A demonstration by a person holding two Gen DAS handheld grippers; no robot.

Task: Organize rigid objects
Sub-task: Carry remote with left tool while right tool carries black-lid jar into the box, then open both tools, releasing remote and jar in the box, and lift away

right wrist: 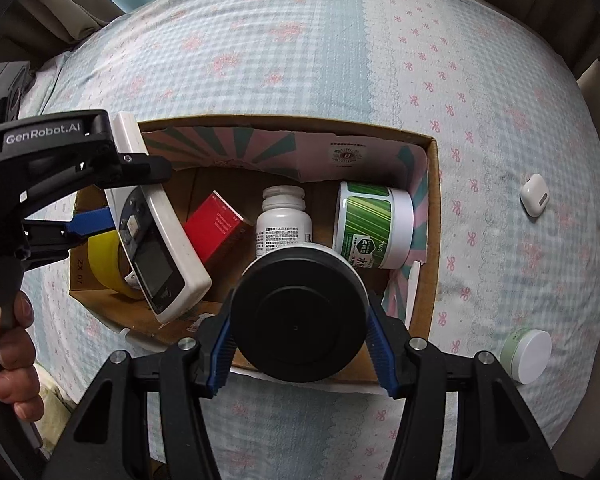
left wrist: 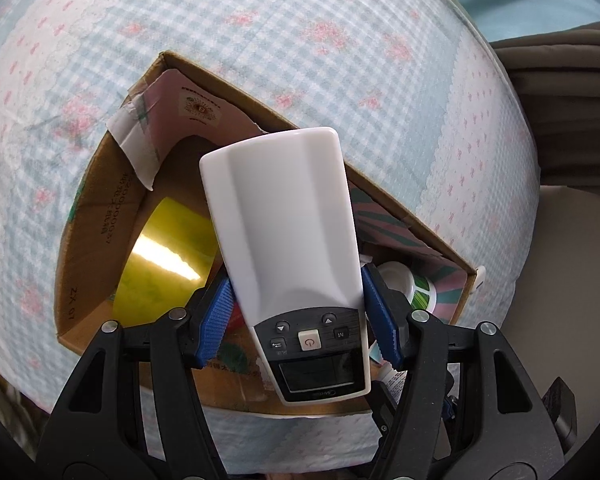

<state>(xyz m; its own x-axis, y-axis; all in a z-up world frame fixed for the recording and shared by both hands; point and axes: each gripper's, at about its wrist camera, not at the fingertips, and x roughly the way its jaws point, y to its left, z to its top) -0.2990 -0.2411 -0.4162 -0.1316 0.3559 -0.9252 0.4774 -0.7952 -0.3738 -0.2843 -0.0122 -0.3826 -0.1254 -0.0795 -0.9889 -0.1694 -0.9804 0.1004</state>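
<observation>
Left gripper (left wrist: 300, 312) clamps white remote (left wrist: 288, 216) above cardboard box (right wrist: 430, 240); right gripper (right wrist: 300, 340) grips black-lidded jar (right wrist: 298, 316) over the box (near edge).

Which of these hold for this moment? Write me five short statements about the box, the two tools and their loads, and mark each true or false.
1. The left tool grips a white remote control. True.
2. The right tool is empty. False: its blue pads clamp a black-lidded jar.
3. A yellow tape roll lies in the cardboard box. True.
4. The white earbud case sits inside the box. False: it lies on the bedsheet, outside the box.
5. The red carton lies on the sheet beside the small white-lidded jar. False: the carton is inside the box.
</observation>
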